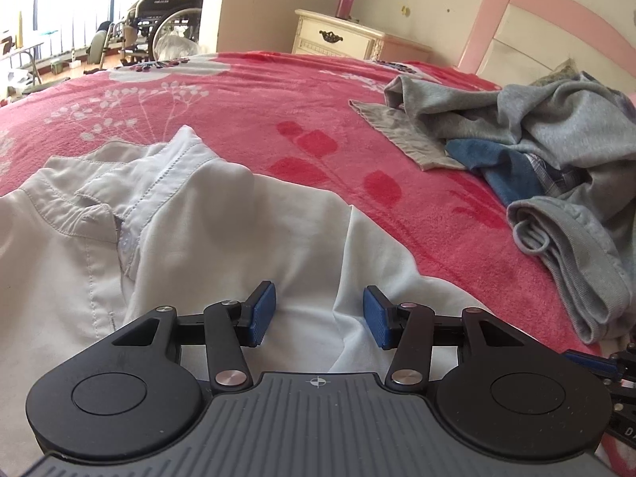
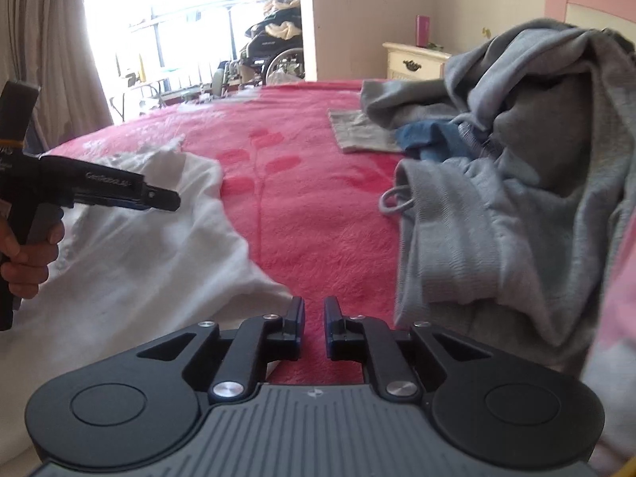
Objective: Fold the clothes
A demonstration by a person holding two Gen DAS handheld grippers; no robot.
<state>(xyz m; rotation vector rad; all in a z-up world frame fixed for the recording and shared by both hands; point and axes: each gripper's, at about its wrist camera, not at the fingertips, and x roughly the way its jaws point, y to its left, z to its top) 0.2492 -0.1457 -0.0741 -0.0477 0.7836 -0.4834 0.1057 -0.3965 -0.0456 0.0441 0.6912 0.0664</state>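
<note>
Left wrist view: my left gripper (image 1: 319, 315) hovers with jaws apart and empty over the white collared cotton shirt (image 1: 167, 238), spread on the pink floral blanket (image 1: 278, 119). It looks light, limp and crease-prone; I'd pinch a hem or shoulder seam.

Right wrist view: my right gripper (image 2: 315, 328) is nearly closed, gripping nothing, beside the shirt's edge.

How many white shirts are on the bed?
1. The white shirt lies spread on the red blanket, right under the left gripper. Another could be buried in the grey clothes pile; I can't tell.
</note>
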